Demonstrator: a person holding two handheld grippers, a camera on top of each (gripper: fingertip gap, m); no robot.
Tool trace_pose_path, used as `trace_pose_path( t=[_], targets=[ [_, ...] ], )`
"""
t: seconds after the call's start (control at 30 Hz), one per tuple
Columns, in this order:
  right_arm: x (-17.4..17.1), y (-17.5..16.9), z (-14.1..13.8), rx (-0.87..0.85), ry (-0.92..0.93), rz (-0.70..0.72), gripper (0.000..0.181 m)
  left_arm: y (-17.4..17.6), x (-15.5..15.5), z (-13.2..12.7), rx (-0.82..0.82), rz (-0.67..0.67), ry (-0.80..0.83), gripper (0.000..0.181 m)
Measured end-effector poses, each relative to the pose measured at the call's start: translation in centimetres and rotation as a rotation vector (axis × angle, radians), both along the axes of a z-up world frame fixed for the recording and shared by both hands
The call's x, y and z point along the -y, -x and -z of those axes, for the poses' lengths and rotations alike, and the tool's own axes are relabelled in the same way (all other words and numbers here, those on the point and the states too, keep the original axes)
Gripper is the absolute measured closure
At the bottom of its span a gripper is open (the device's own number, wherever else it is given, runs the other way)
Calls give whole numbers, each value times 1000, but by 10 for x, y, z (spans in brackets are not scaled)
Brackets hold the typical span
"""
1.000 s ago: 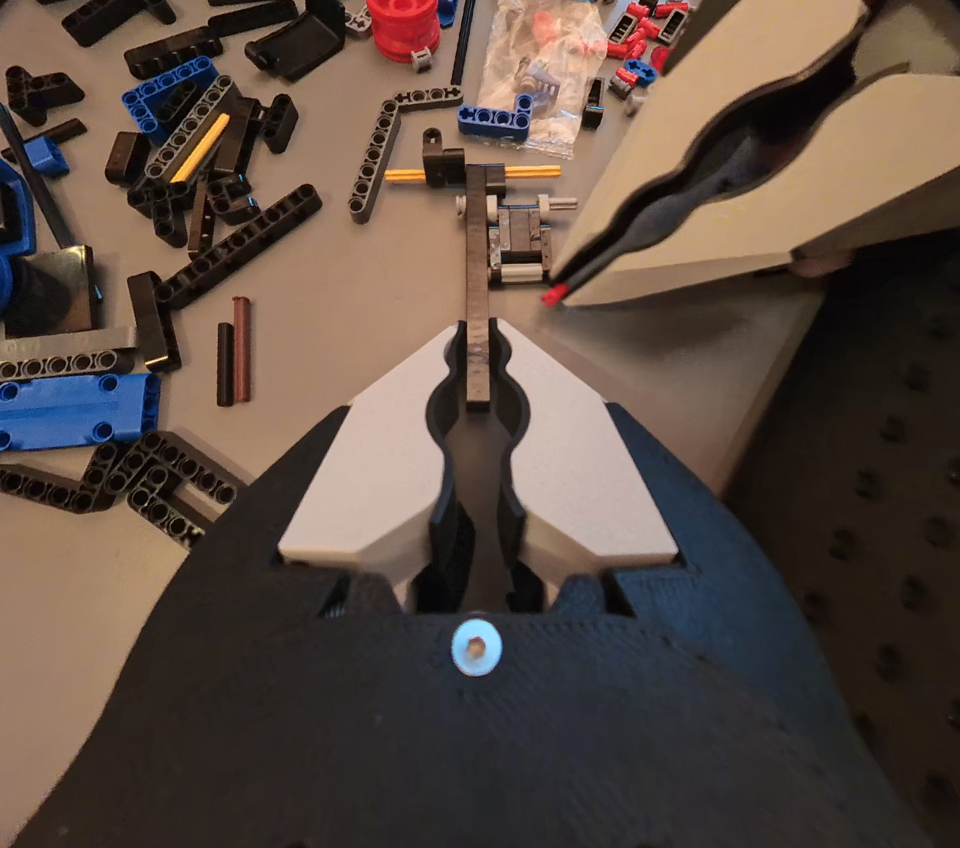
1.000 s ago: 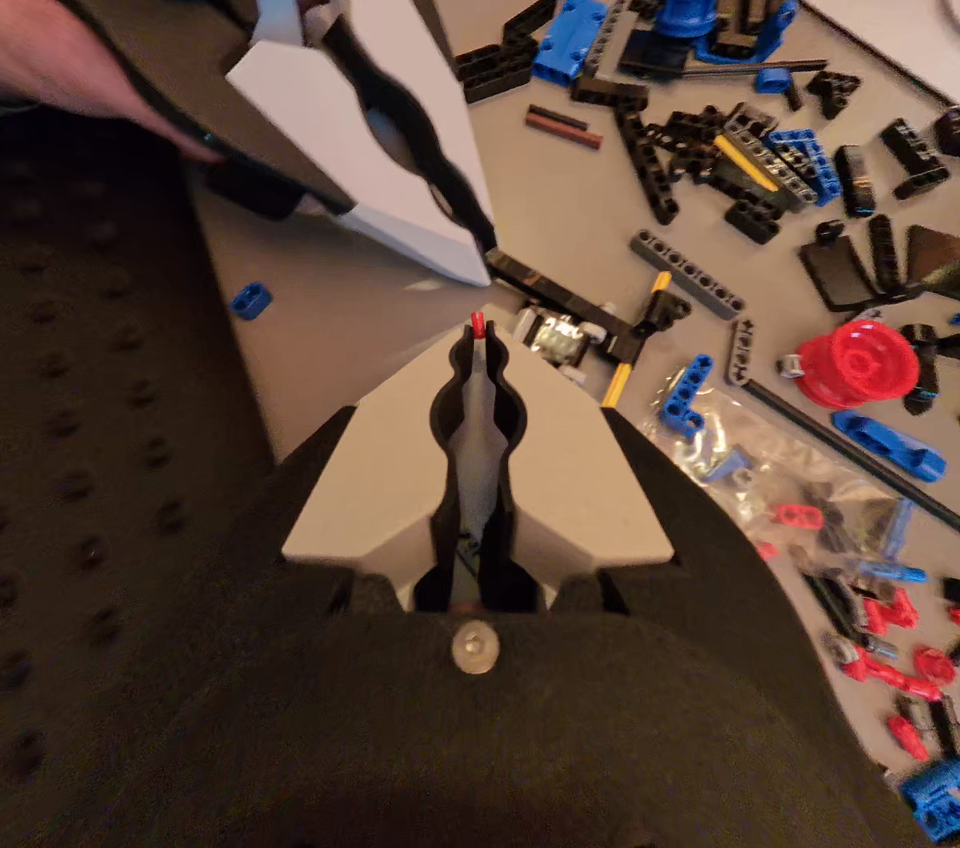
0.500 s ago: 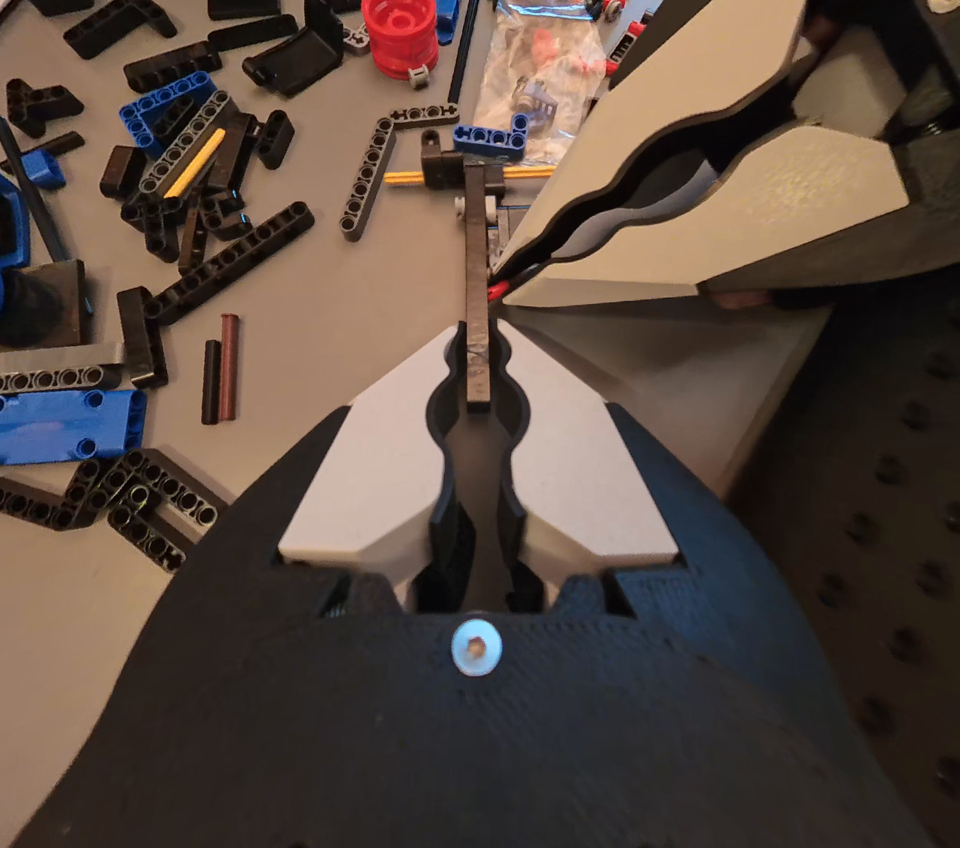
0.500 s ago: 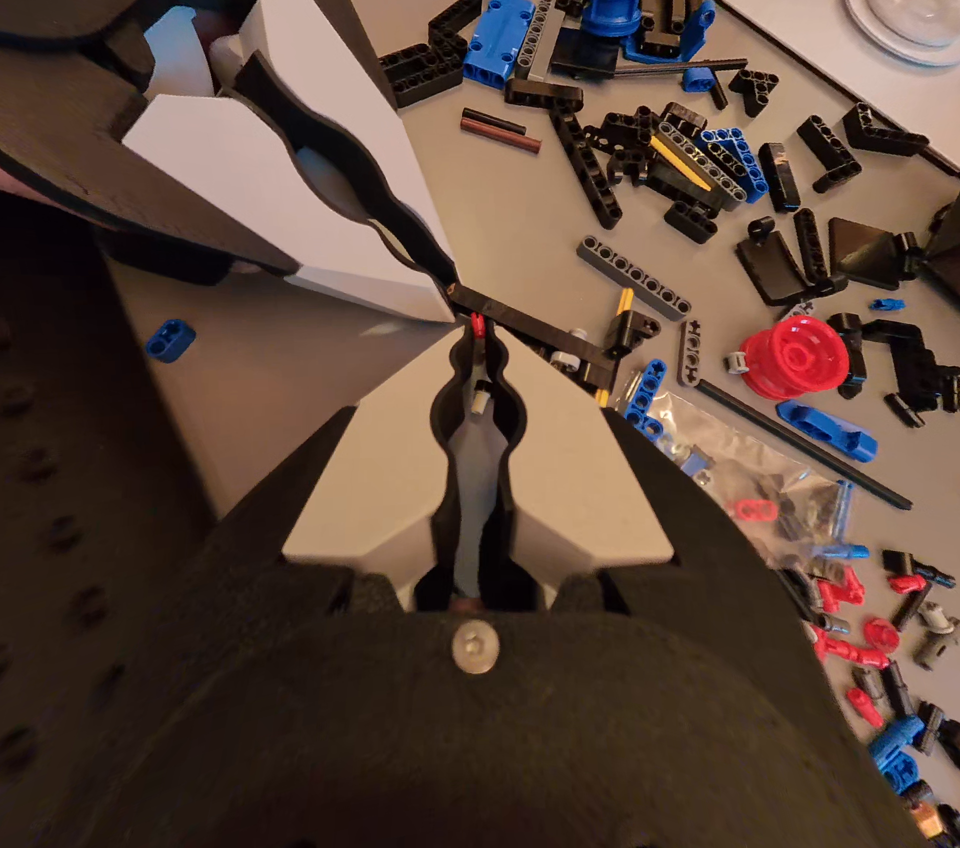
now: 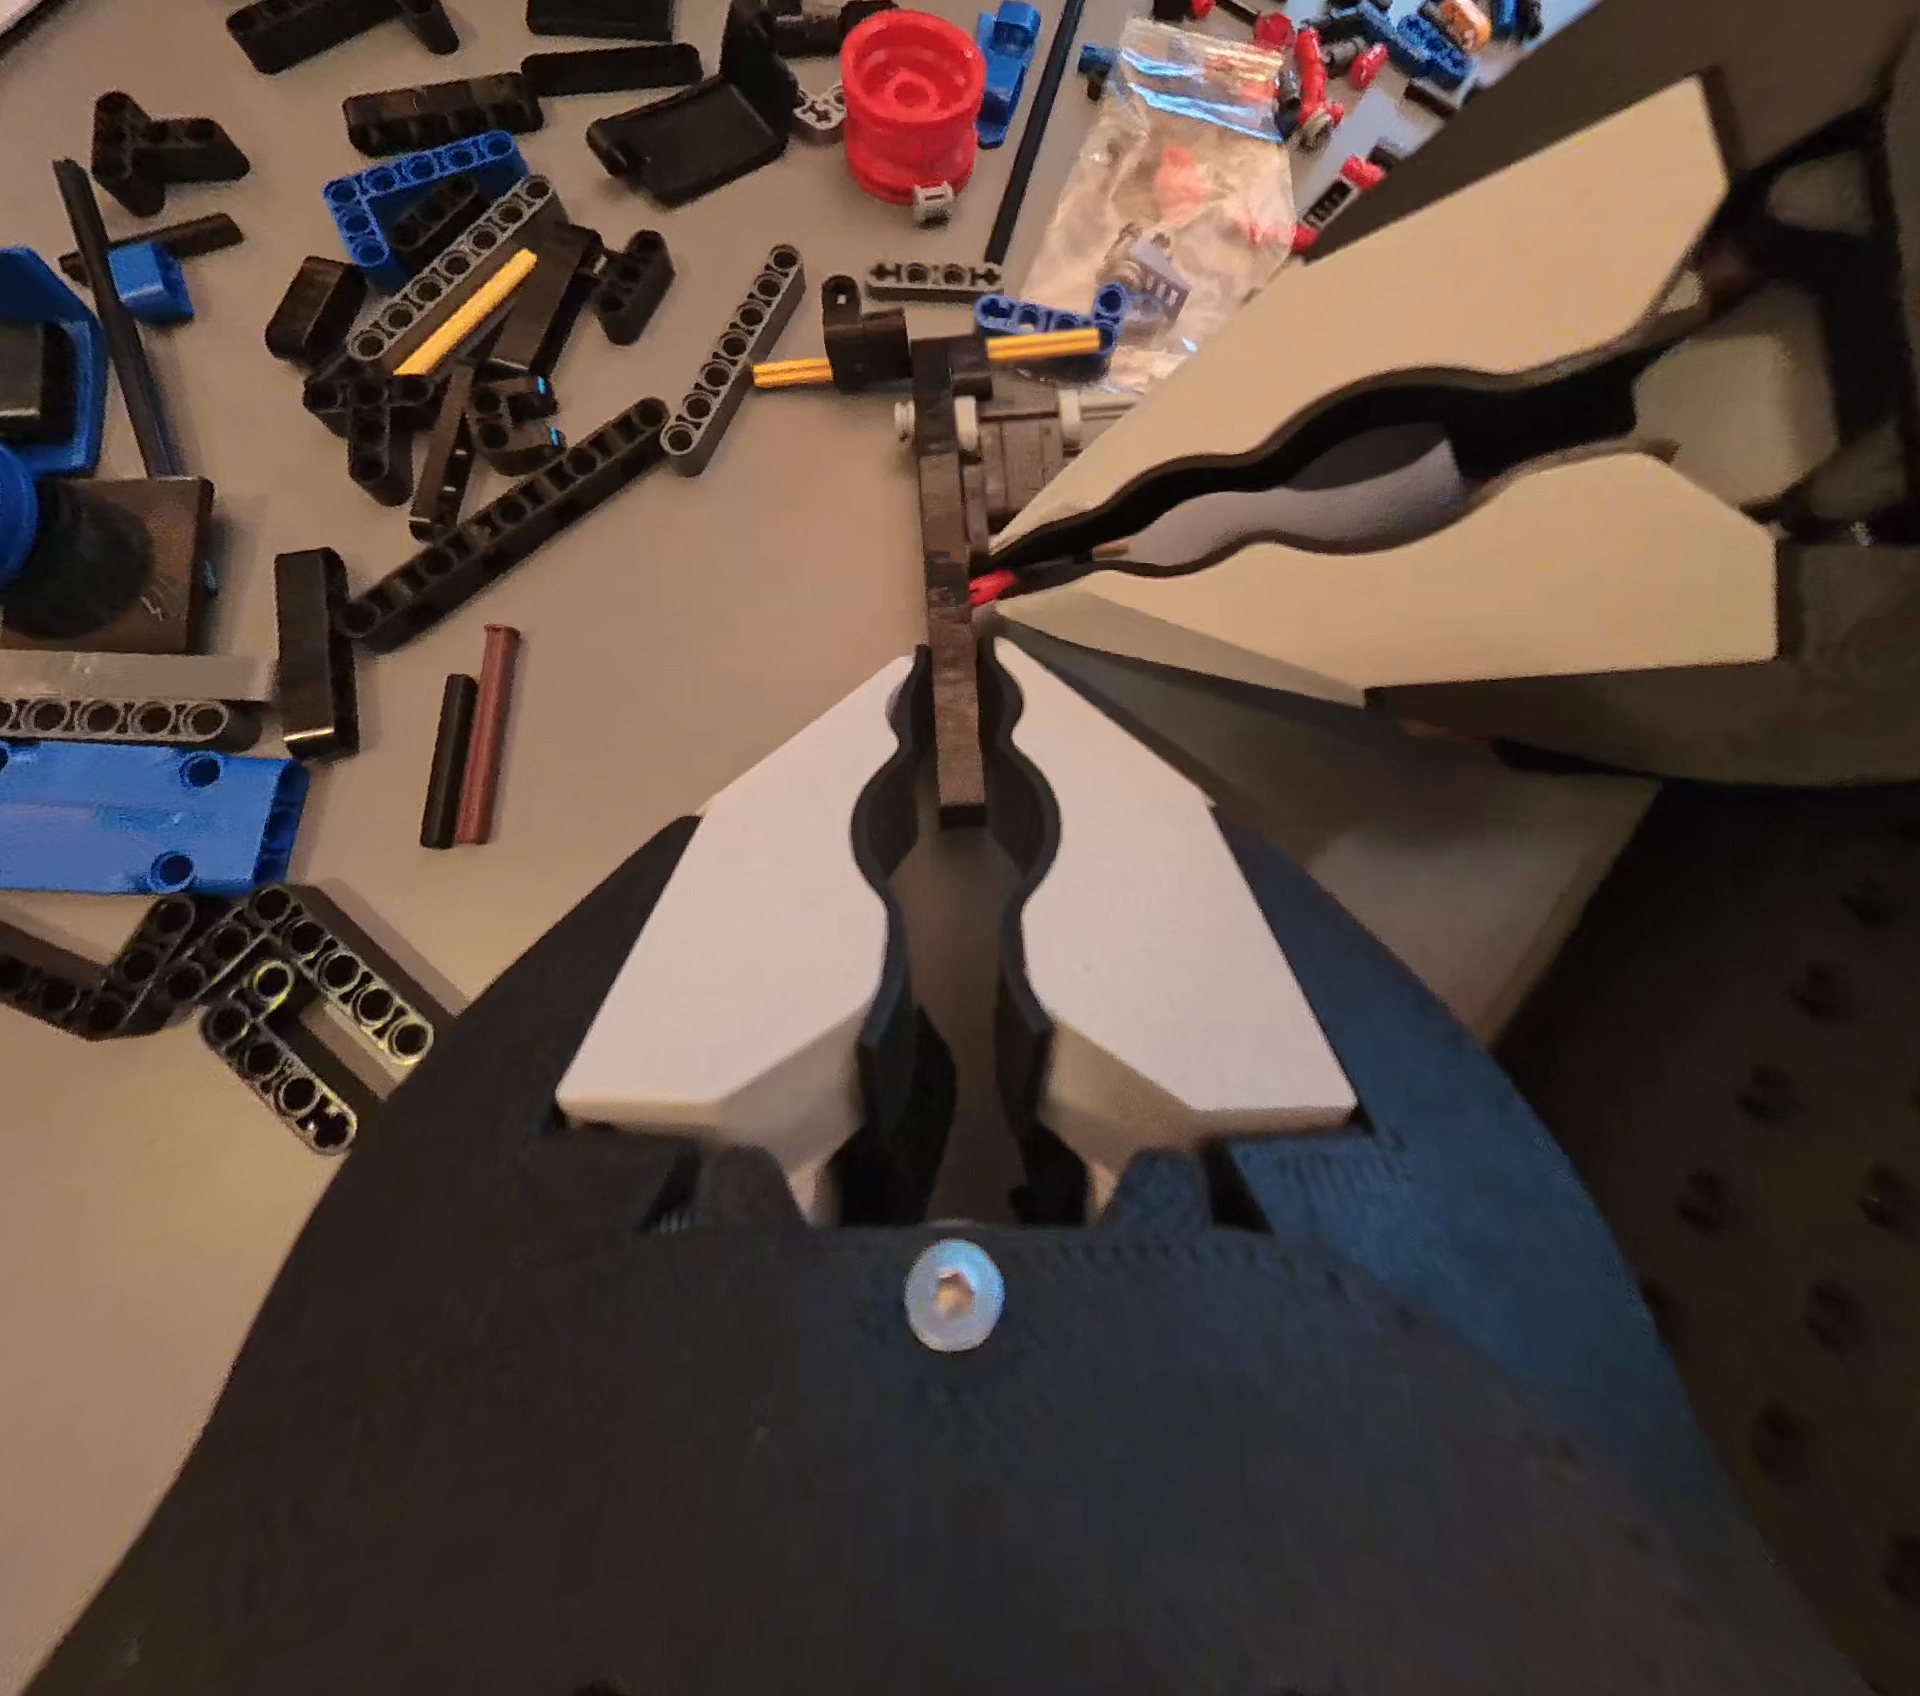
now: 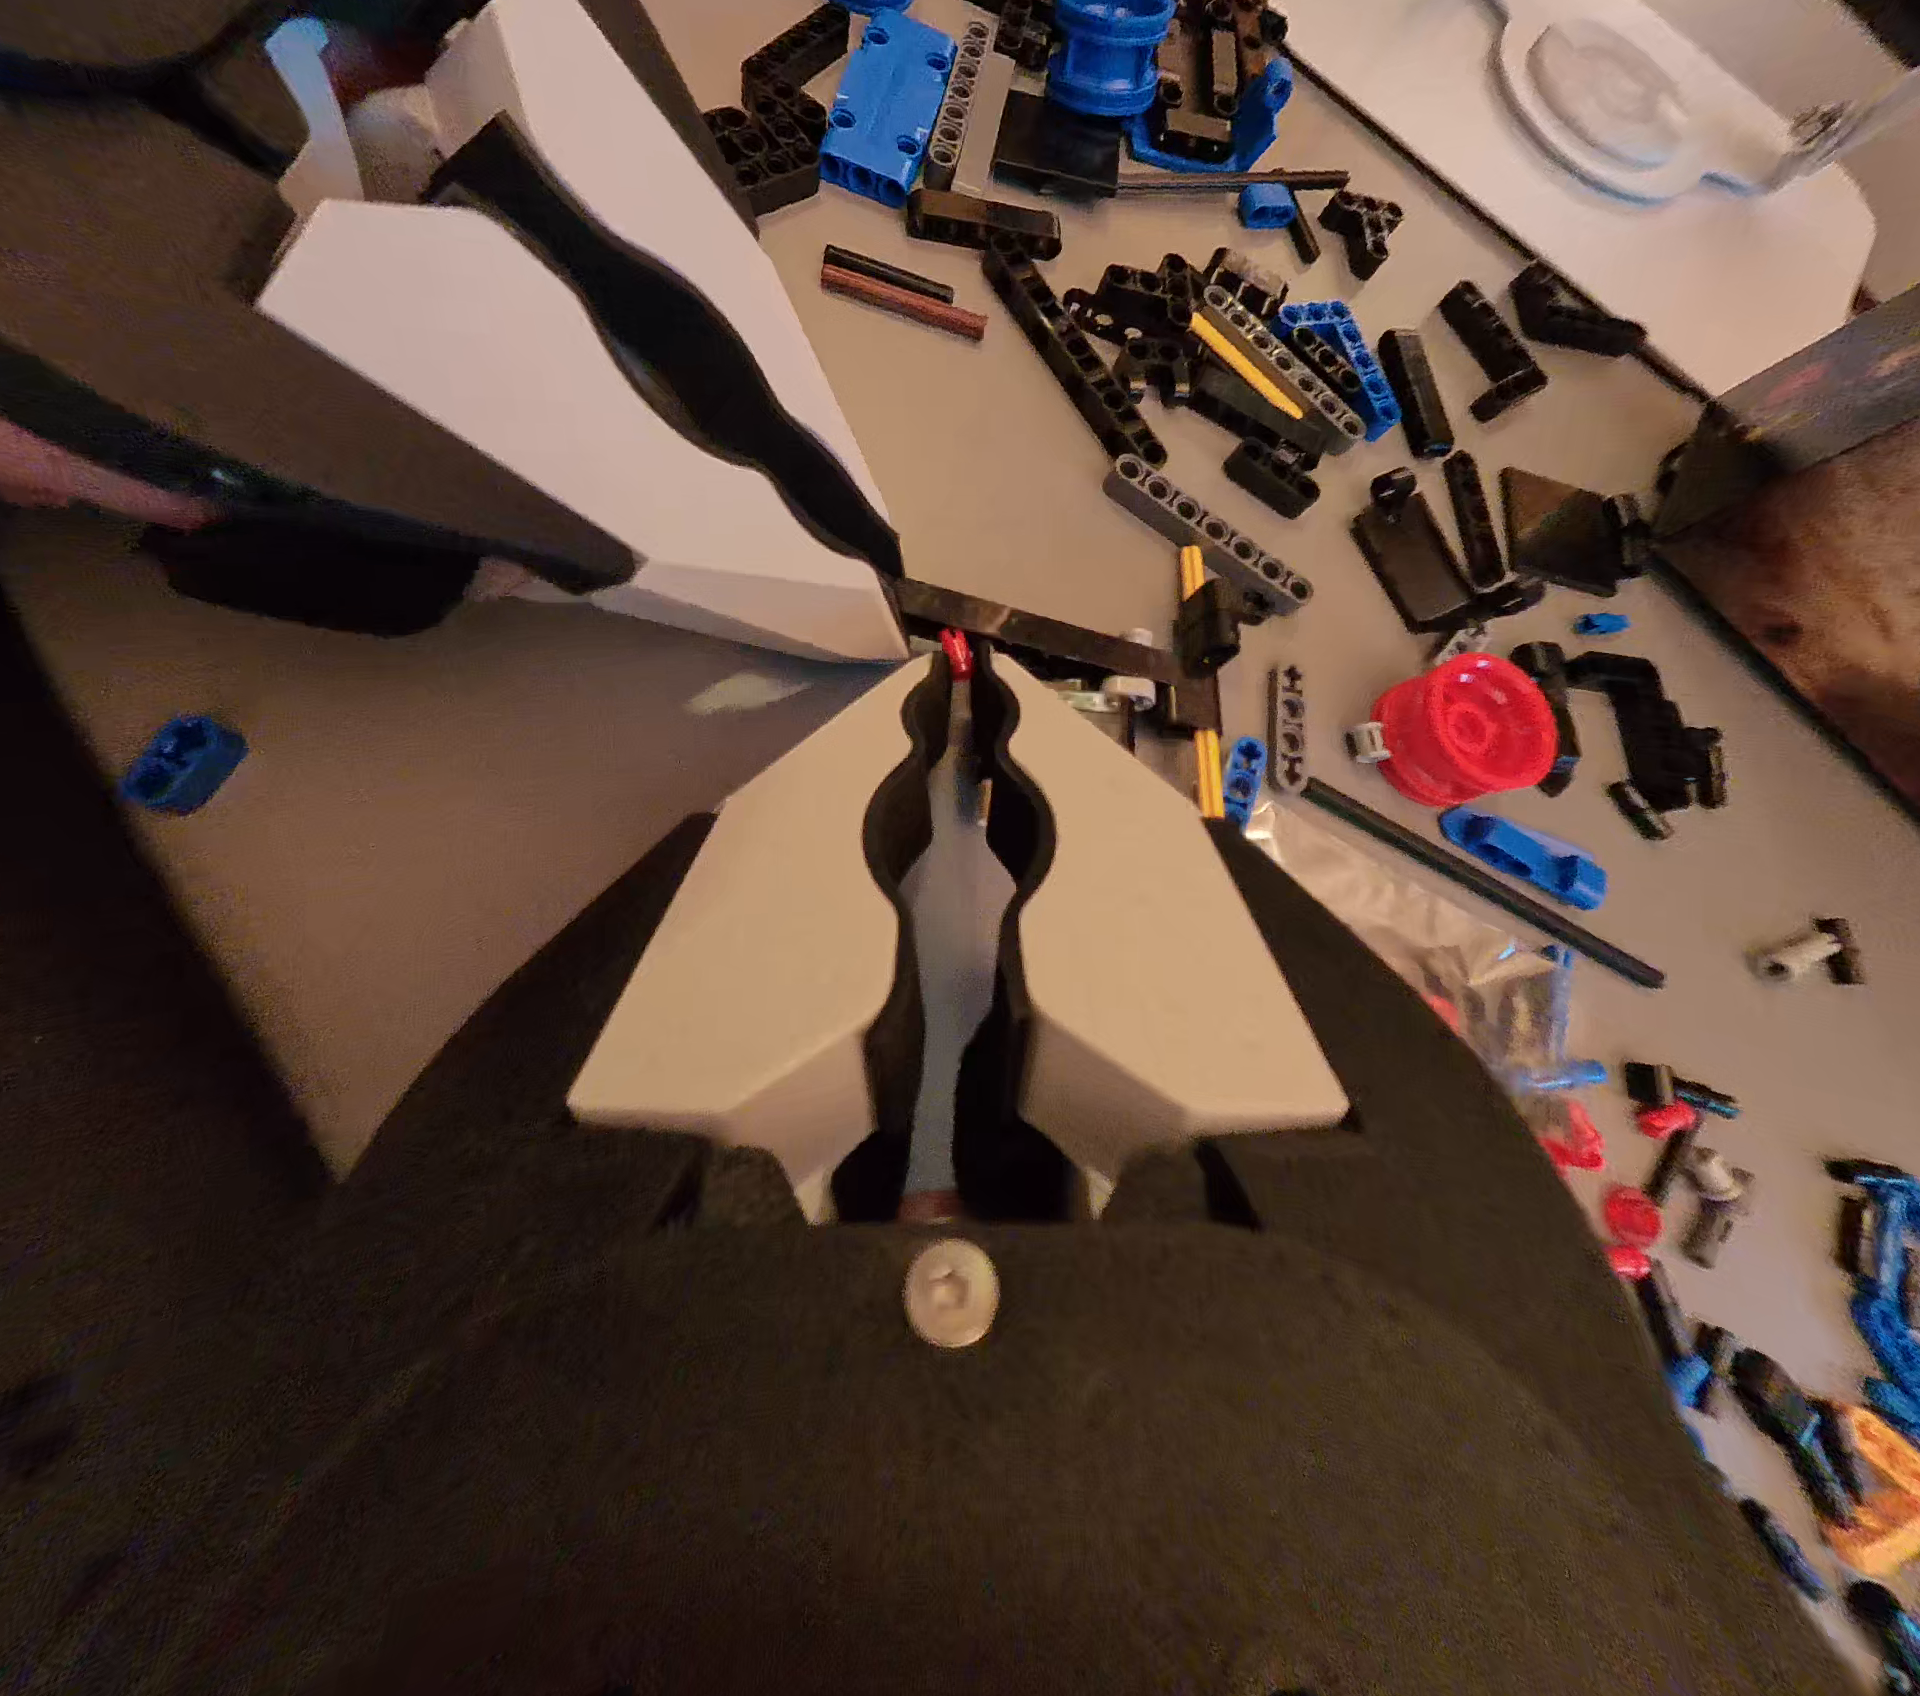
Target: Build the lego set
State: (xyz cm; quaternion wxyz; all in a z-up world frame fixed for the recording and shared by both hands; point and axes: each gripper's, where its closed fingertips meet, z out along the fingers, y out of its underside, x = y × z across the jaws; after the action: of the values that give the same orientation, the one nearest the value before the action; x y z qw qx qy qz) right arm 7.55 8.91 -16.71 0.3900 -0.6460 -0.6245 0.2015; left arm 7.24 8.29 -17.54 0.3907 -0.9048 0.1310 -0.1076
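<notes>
Worktop [image 5: 727, 607]: grey, matte, square edge at the near side.
Floor [image 5: 1766, 1127]: dark, dotted pattern.
Light: warm, dim.

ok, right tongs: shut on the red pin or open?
Shut on the red pin: the right tongs pinch it at their tips, against the black beam.

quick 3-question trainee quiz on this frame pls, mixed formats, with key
1. True or false: the left hand-held gripper is shut on the black beam of the small assembly.
2. Multiple choice: what does the right hand-held gripper hold at its tip? A) a yellow axle B) a red pin C) a blue wheel
3. Fill in: the red pin's tip is at the ___ of the black beam, close to the left gripper's fingertips.

Key: 1 true; 2 B; 3 side
</notes>
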Motion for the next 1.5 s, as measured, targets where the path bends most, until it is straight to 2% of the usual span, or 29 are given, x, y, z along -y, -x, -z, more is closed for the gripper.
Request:
trace_pose_path(
  t=[0.17,0.43,0.7,1.2,1.4,1.5],
  targets=[
    [-7,3,-7,-13,-82,39,179,2,-7,-6,50,-49,-25,175],
    [-16,5,-18,-115,7,113,179,3,-16,-16,40,-89,-85,175],
    [-19,7,-24,-139,-35,136,179,2,-18,-20,88,-96,-104,174],
    [-15,9,-19,-121,-27,74,179,5,-16,-17,-87,-59,-133,175],
    [-15,9,-20,-84,-135,59,179,7,-16,-18,-130,-60,-146,175],
    [-15,10,-20,-88,-120,58,179,8,-16,-19,-183,-55,-157,175]
  ],
)
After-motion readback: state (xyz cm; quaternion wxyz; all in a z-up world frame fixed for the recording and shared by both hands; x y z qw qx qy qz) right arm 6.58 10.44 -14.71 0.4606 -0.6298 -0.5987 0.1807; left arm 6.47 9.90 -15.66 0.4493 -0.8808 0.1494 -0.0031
